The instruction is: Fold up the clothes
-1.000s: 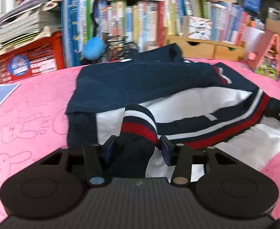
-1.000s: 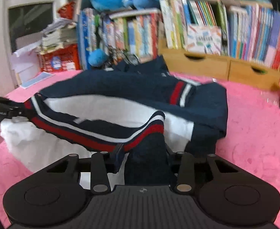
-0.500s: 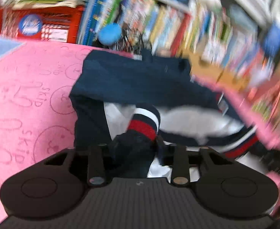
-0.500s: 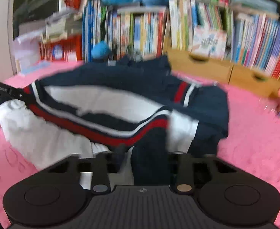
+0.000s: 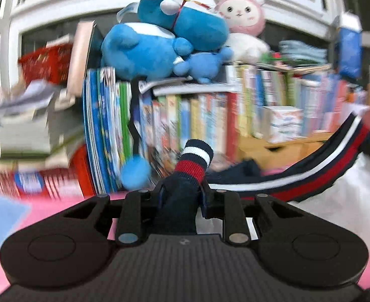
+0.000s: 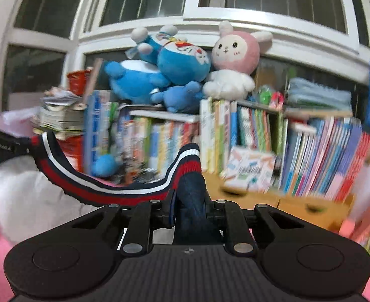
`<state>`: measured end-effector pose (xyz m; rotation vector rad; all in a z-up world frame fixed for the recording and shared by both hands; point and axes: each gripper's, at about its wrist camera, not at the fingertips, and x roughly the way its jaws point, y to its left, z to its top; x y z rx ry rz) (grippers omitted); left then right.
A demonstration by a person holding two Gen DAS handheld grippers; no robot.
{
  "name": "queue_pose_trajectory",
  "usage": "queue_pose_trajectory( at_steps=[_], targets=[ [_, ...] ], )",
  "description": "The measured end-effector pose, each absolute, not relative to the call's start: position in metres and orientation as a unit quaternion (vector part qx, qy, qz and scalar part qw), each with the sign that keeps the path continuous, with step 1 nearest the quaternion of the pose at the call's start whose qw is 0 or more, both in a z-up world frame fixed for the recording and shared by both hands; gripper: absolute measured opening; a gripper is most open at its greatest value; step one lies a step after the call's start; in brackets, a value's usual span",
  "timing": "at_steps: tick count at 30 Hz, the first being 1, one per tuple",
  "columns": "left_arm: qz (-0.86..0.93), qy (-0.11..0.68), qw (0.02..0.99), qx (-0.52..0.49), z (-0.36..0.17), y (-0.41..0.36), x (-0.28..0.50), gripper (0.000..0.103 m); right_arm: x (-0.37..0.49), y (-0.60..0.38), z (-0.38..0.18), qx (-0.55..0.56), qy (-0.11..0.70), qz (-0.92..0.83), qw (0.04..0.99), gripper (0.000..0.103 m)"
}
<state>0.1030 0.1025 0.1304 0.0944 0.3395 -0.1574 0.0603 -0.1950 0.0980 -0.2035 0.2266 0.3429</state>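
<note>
The left hand-held gripper is clenched on a bunch of navy fabric of the sweater, whose striped white and red cuff stands up just above its fingers. From there the navy, white and red striped hem sweeps up to the right, with the white panel of the garment hanging below it. The right hand-held gripper is likewise clamped on navy fabric, the striped hem curving away from its fingers to the left, where it meets the other gripper at the edge of the right wrist view. The sweater hangs lifted between the two grippers above the pink table. Behind it stand a crowded bookshelf, blue plush toys and a pink rabbit plush.
</note>
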Motion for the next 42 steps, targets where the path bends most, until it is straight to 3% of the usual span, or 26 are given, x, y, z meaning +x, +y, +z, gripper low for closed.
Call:
queue_pose_trajectory(
  at_steps=[8, 16, 19, 21, 22, 23, 24, 26, 29, 32, 37, 40, 42],
  targets=[
    [-0.047, 0.235, 0.968, 0.079, 0.061, 0.094, 0.227, 0.025, 0.196, -0.169, 0.027, -0.107, 0.202, 0.123, 0.966, 0.02],
    [-0.04, 0.263, 0.957, 0.115, 0.004, 0.097, 0.25, 0.034, 0.268, -0.154, -0.036, -0.11, 0.273, 0.1, 0.95, 0.022],
    [-0.029, 0.279, 0.953, 0.112, 0.001, 0.099, 0.262, 0.049, 0.275, -0.153, -0.048, -0.109, 0.297, 0.107, 0.943, 0.027],
    [0.0, 0.294, 0.95, 0.106, 0.003, 0.105, 0.275, 0.094, 0.285, -0.152, -0.048, -0.11, 0.305, 0.112, 0.939, 0.032],
    [0.011, 0.298, 0.949, 0.098, 0.006, 0.11, 0.276, 0.099, 0.29, -0.152, -0.046, -0.111, 0.309, 0.107, 0.938, 0.044],
    [0.012, 0.3, 0.95, 0.085, 0.012, 0.117, 0.272, 0.101, 0.294, -0.152, -0.043, -0.115, 0.319, 0.092, 0.936, 0.061],
    [0.014, 0.303, 0.95, 0.072, 0.017, 0.123, 0.268, 0.1, 0.295, -0.154, -0.036, -0.114, 0.326, 0.081, 0.935, 0.067],
    [0.02, 0.286, 0.956, 0.062, 0.03, 0.135, 0.246, 0.1, 0.287, -0.16, -0.02, -0.102, 0.325, 0.074, 0.937, 0.069],
    [0.03, 0.253, 0.963, 0.085, 0.048, 0.149, 0.198, 0.101, 0.245, -0.176, 0.007, -0.069, 0.282, 0.099, 0.952, 0.089],
    [0.024, 0.218, 0.968, 0.124, 0.057, 0.155, 0.143, 0.103, 0.189, -0.178, 0.023, -0.079, 0.256, 0.135, 0.954, 0.092],
    [-0.053, 0.192, 0.956, 0.217, 0.037, 0.139, 0.048, 0.103, 0.069, -0.146, 0.011, -0.243, 0.189, 0.214, 0.927, 0.091],
    [-0.078, 0.218, 0.953, 0.197, 0.027, 0.139, 0.021, 0.103, 0.015, -0.126, -0.004, -0.309, 0.179, 0.248, 0.901, 0.091],
    [-0.071, 0.234, 0.96, 0.135, 0.024, 0.148, 0.023, 0.103, -0.001, -0.123, -0.007, -0.293, 0.198, 0.252, 0.901, 0.091]
  ],
)
